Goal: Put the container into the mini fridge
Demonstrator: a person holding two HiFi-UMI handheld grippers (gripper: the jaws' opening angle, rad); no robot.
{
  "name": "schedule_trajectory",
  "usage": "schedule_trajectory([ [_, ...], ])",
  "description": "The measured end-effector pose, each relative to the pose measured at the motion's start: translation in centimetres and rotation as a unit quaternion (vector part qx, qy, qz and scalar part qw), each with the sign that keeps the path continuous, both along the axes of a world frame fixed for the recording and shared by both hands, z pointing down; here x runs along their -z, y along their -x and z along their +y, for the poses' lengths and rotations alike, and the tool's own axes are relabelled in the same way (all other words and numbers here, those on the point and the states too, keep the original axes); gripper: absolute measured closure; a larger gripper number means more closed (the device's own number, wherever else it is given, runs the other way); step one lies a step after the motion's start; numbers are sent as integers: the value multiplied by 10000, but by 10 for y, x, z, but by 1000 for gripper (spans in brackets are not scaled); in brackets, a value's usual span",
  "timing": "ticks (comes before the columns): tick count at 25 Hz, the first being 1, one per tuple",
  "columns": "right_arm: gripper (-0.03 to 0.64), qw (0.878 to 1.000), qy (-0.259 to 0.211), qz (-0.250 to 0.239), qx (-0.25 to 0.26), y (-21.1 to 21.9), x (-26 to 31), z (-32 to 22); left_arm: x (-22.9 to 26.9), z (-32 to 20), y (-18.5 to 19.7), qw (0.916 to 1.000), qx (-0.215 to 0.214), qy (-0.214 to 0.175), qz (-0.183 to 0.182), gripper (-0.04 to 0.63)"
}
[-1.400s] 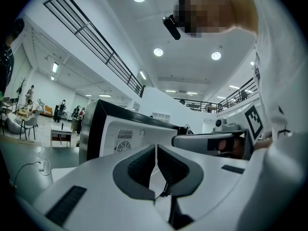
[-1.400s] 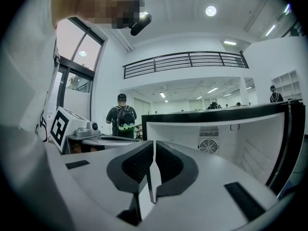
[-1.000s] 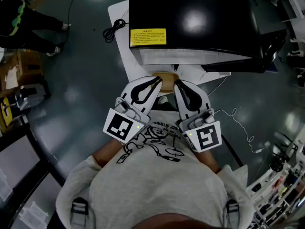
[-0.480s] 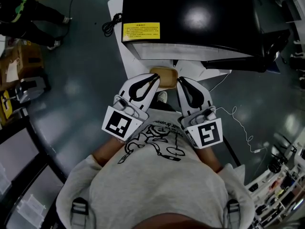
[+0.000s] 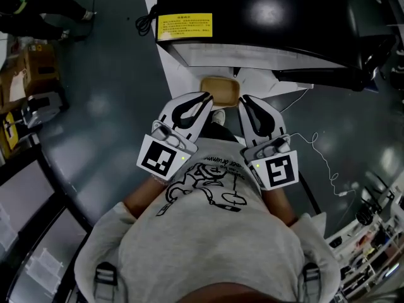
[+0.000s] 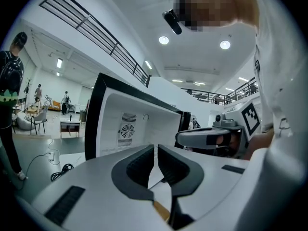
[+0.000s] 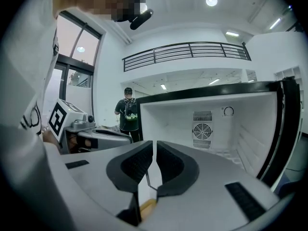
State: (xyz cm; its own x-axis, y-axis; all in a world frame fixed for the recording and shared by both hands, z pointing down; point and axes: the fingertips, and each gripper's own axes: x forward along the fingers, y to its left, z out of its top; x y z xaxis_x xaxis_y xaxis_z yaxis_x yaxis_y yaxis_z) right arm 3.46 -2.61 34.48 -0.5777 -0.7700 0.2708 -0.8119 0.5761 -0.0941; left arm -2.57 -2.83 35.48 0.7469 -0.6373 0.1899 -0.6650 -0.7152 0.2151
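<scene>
The container (image 5: pixel 219 89) was held just before the open mini fridge (image 5: pixel 252 17), its rim pinched between the near-closed jaws of the left gripper (image 5: pixel 203 98) and right gripper (image 5: pixel 243 100). Placement inside was judged outstanding.

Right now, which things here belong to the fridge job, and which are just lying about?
Job: tan container, its rim pinched by the left gripper and the right gripper; open mini fridge.
Lying about: black cable coil, white cord, cardboard box.
</scene>
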Motion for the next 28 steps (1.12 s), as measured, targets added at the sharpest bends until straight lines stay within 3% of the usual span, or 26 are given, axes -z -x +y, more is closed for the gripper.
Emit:
schedule_trajectory([
  [9,577,9993,308,199,8,-12,-34,1,-34,-2,1,9997,-1,175,-160,522],
  [15,570,9971,598,476,-43,-19,-69,2,-64,0,-3,9984,-112,291,-476,509],
  [28,540,9920,976,742,-291,-32,-140,1,-147,4,2,9930,-97,918,-736,495],
])
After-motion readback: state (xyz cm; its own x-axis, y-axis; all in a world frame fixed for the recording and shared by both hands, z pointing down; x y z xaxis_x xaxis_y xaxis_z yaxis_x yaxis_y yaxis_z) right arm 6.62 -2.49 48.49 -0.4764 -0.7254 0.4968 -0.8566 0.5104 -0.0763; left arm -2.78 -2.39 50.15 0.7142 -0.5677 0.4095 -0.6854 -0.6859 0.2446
